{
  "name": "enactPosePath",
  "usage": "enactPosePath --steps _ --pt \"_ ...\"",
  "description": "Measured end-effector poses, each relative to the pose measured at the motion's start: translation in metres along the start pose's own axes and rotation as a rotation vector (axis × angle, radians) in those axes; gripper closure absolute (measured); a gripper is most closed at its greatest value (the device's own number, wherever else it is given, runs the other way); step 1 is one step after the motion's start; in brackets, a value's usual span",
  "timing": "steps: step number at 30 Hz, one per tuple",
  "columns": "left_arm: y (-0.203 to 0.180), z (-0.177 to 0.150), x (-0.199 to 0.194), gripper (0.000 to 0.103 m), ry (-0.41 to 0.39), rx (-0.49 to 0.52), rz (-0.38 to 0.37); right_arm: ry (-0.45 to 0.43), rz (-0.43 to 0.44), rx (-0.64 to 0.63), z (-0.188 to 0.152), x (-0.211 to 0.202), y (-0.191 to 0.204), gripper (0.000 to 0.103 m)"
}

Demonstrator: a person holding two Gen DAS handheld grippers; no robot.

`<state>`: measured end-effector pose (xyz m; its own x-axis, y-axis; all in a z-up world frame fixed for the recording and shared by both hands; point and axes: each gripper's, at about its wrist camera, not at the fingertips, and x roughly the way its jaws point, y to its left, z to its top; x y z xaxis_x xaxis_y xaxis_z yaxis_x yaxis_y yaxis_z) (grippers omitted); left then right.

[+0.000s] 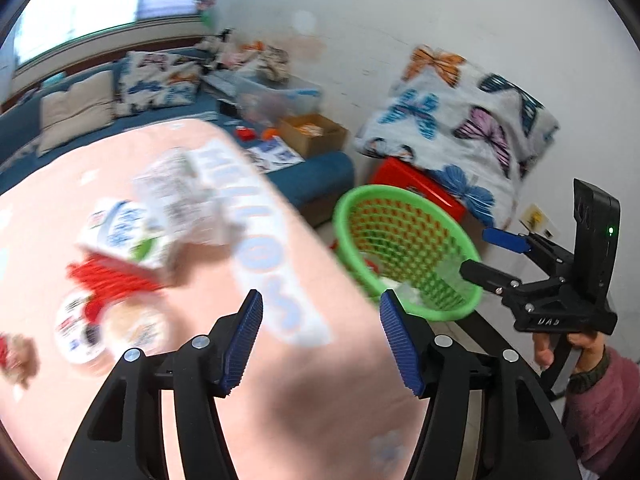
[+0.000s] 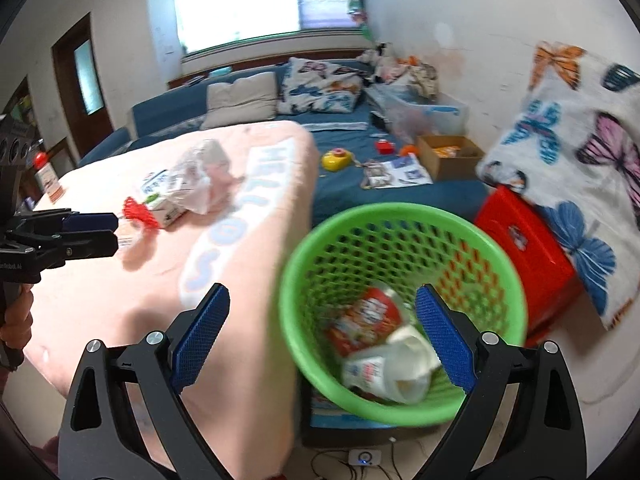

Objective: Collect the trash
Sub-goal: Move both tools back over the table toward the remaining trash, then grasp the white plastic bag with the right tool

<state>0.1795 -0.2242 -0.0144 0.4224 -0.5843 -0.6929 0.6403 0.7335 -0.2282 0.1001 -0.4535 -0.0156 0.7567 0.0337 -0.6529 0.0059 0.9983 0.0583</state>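
- Spread wide and holding nothing, the right gripper (image 2: 322, 340) hangs over the green basket (image 2: 304, 344); between its fingers lie a red wrapper (image 2: 362, 320) and a white cup (image 2: 394, 372).
- Left gripper (image 1: 322, 340) is likewise parted and empty above the pink cloth (image 1: 304, 400).
- Ahead and left of its fingers sit a milk carton (image 1: 128, 232), red net (image 1: 112, 276) and lidded cup (image 1: 108, 330).
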Motion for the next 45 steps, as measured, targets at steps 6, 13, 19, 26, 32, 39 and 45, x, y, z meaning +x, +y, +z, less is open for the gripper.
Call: enactPosePath --steps 6,13,19,26,32,39,45 --pt "0.053 -0.014 -0.030 0.044 -0.024 -0.095 0.078 0.011 0.084 -0.040 0.030 0.029 0.037 0.010" --pt "0.108 -0.030 -0.064 0.044 -0.059 -0.193 0.168 0.039 0.191 -0.037 0.070 0.068 0.073 0.010" --pt "0.148 -0.045 -0.091 0.044 -0.082 -0.246 0.252 0.069 0.263 -0.011 0.104 0.105 0.094 0.010" --pt "0.183 -0.058 -0.110 0.041 -0.099 -0.297 0.323 0.115 0.331 0.046 0.134 0.151 0.111 0.010" --pt "0.203 -0.070 -0.116 0.037 -0.085 -0.307 0.382 0.167 0.360 0.103 0.151 0.189 0.121 0.010" --pt "0.224 -0.076 -0.105 0.036 -0.039 -0.302 0.408 0.243 0.363 0.193 0.151 0.229 0.118 0.013" --pt "0.244 -0.072 -0.085 0.031 -0.005 -0.306 0.407 0.296 0.377 0.236 0.147 0.251 0.114 0.018"
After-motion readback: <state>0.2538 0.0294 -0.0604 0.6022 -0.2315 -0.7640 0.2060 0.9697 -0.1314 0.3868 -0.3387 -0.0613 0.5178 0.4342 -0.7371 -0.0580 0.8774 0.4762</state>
